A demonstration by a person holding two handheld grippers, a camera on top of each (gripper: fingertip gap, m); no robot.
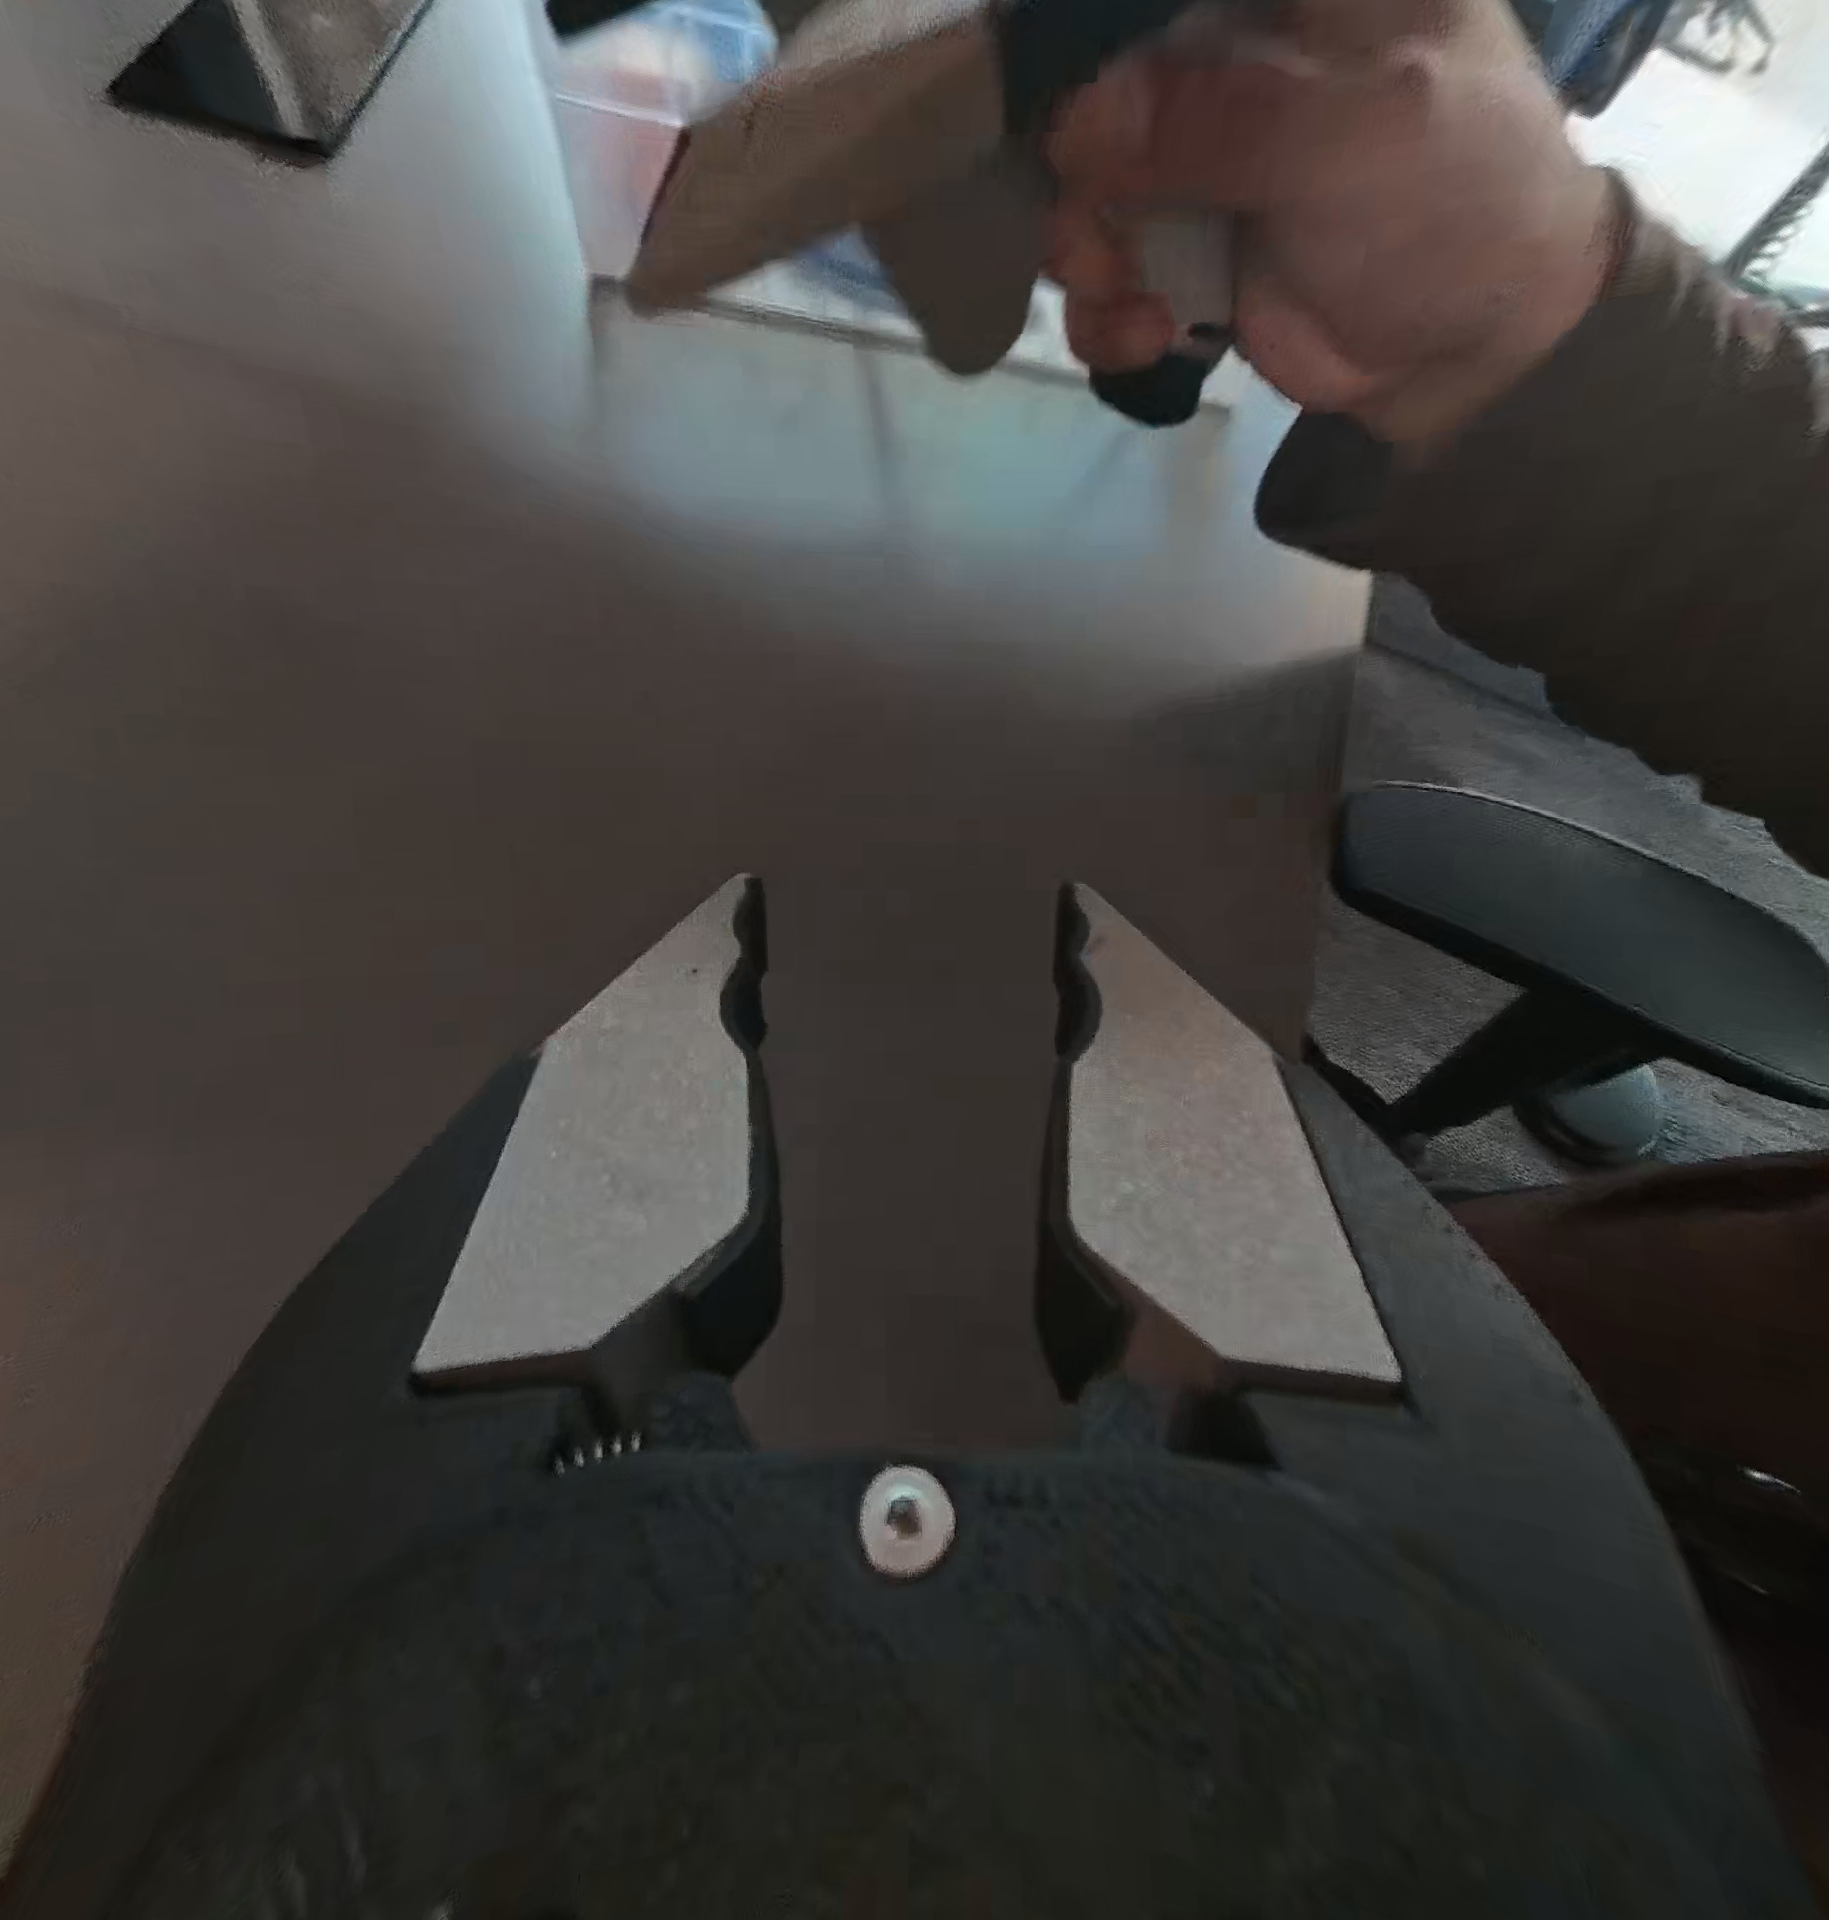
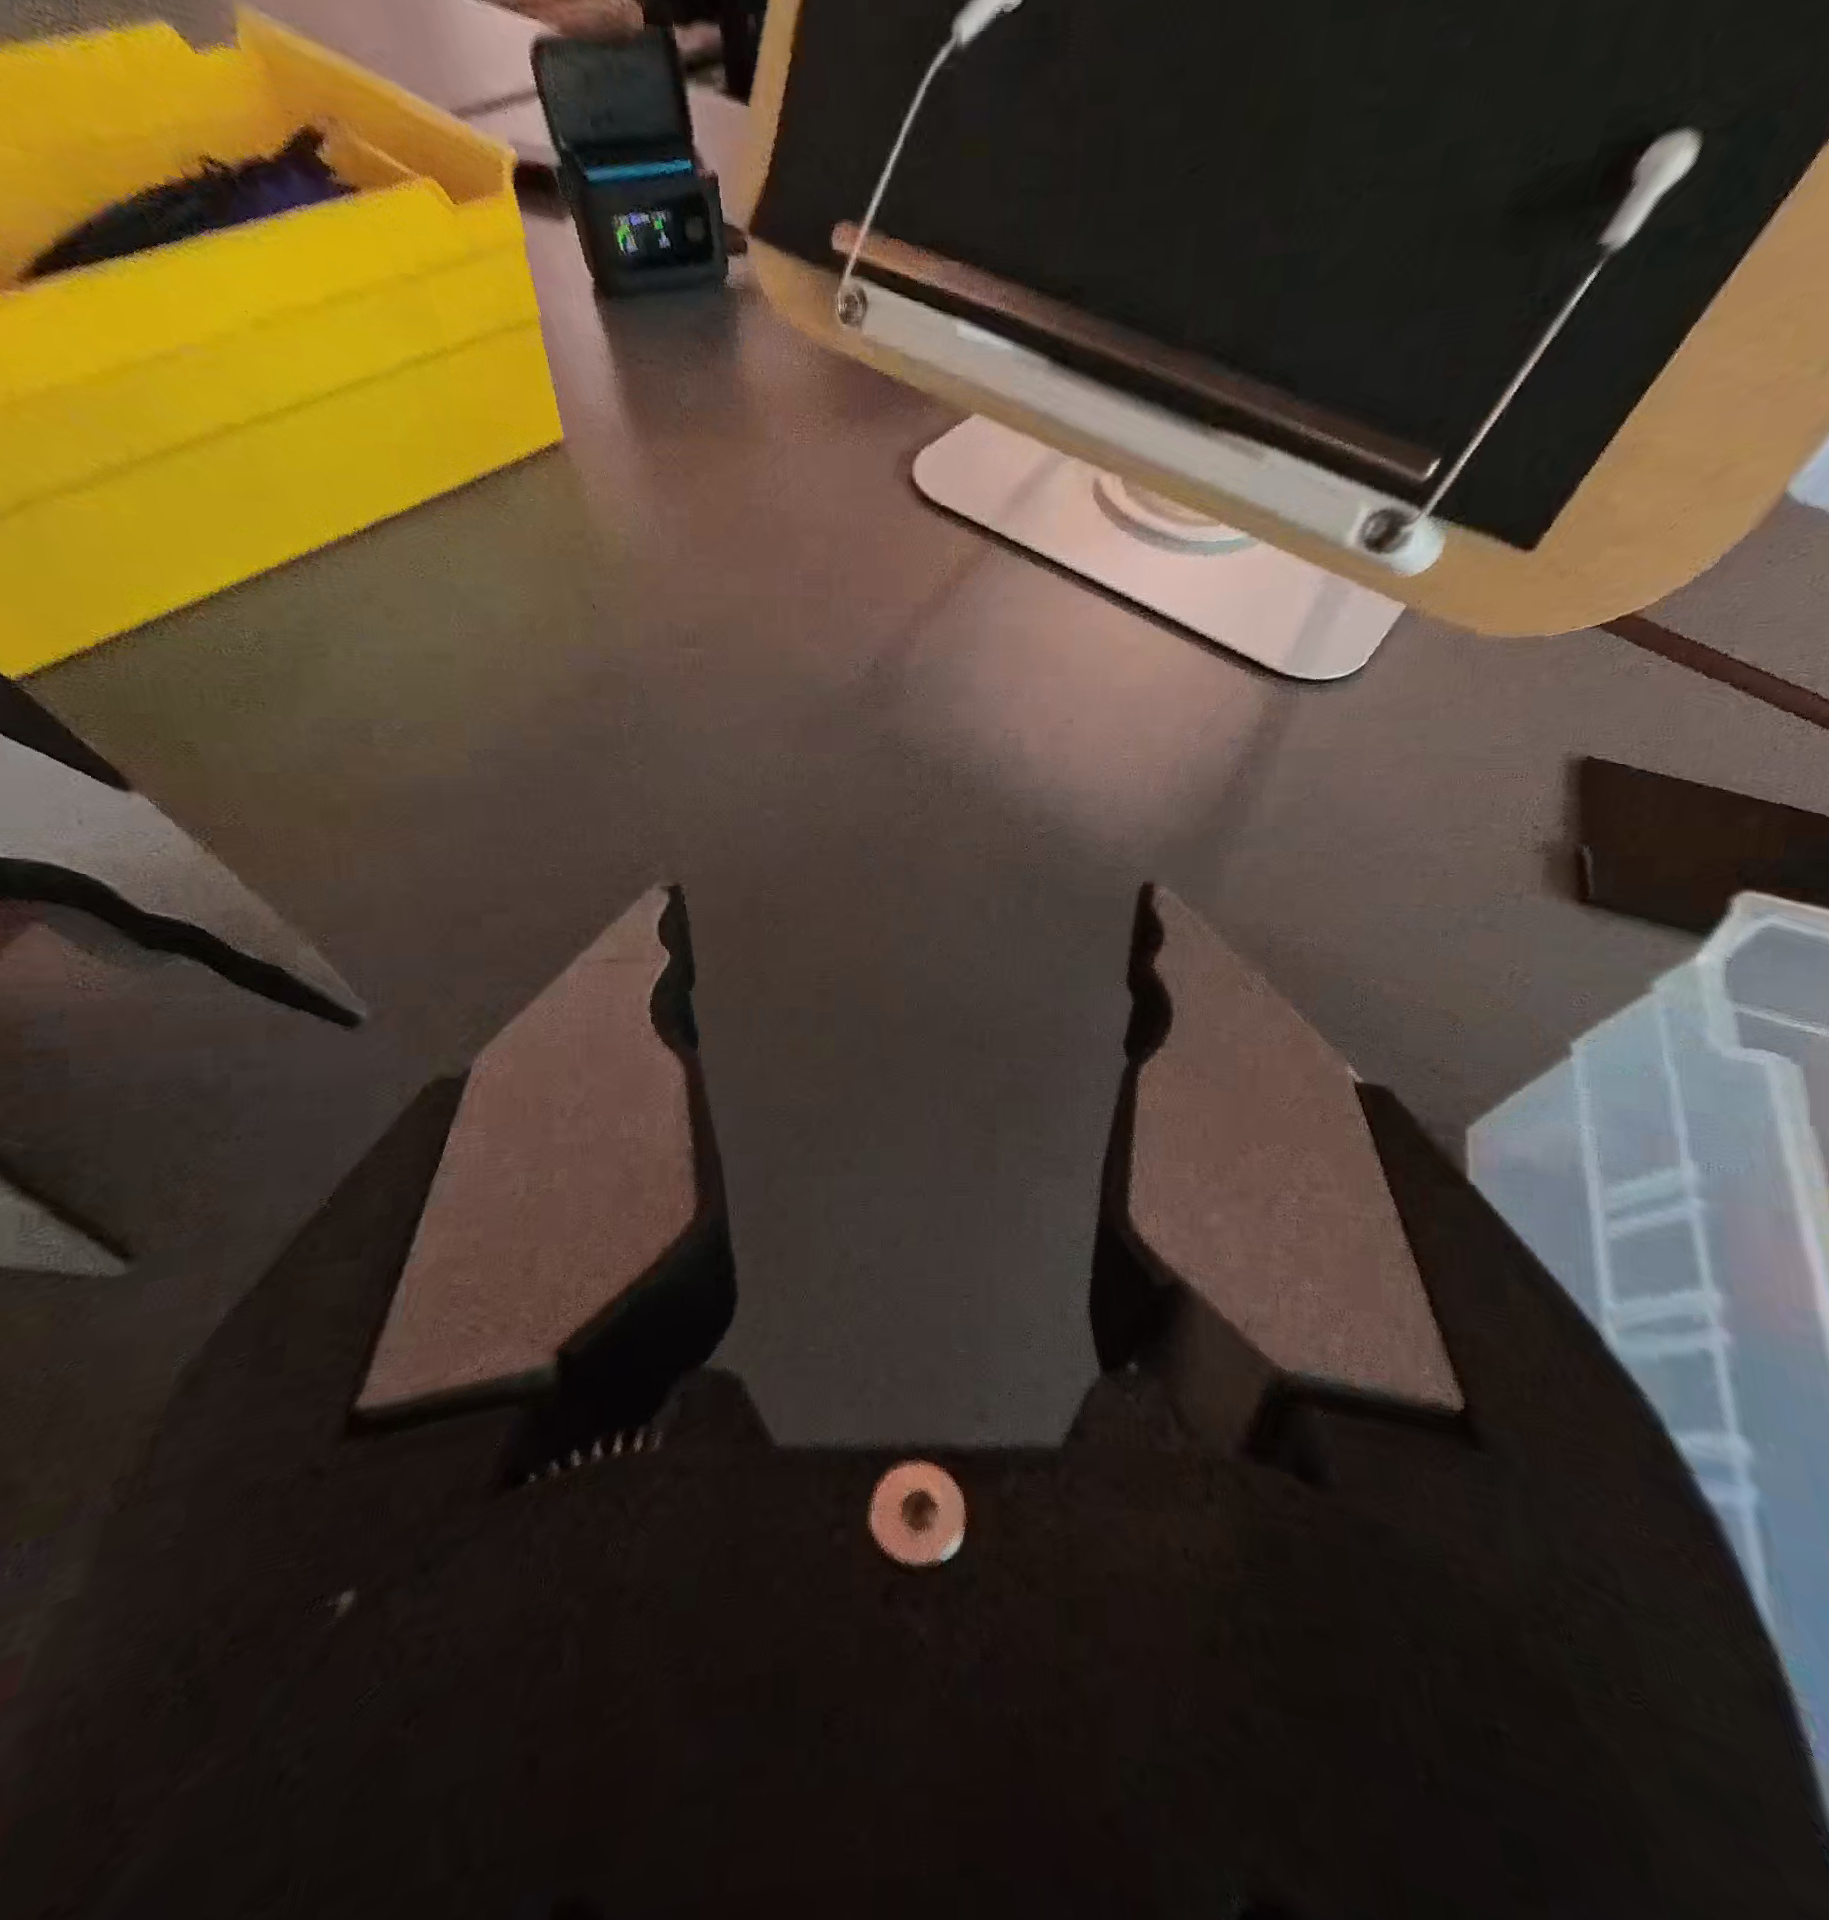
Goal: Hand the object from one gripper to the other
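Observation:
My left gripper is open and empty, held over the dark table. My right gripper is open wider and also empty, over the same table. In the left wrist view the right gripper shows blurred at the top, held by a hand, with its fingers pointing left and down. Grey and black pointed shapes at the left edge of the right wrist view look like the left gripper's fingers. Nothing shows between either pair of jaws.
A yellow box stands at the back left, with a small black device with a screen beside it. A tablet on a stand is straight ahead. A clear plastic box is close on the right. A chair armrest lies past the table's edge.

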